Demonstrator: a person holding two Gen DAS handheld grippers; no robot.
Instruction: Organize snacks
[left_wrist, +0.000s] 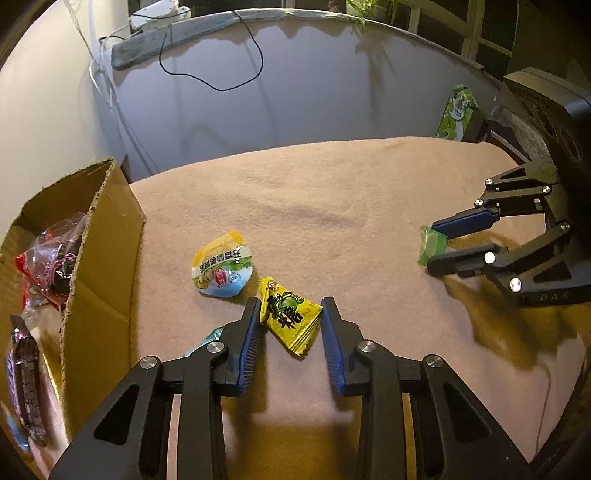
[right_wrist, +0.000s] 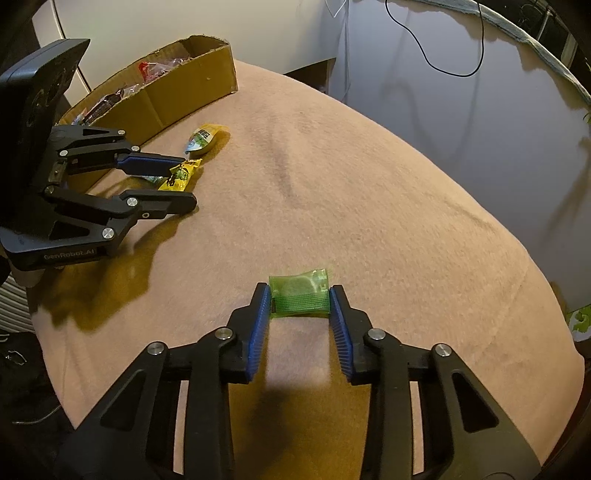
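A yellow lime candy packet lies on the pink blanket, and my left gripper is shut on it, one blue pad against each side. A small translucent green candy wrapper sits between the pads of my right gripper, which is shut on it. Both packets still rest on the cloth. A round jelly cup with a printed lid lies just beyond the yellow packet.
An open cardboard box holding several wrapped snacks stands at the left. A teal wrapper peeks out beside my left finger. A green carton stands at the far right, and a black cable hangs on the grey cover behind.
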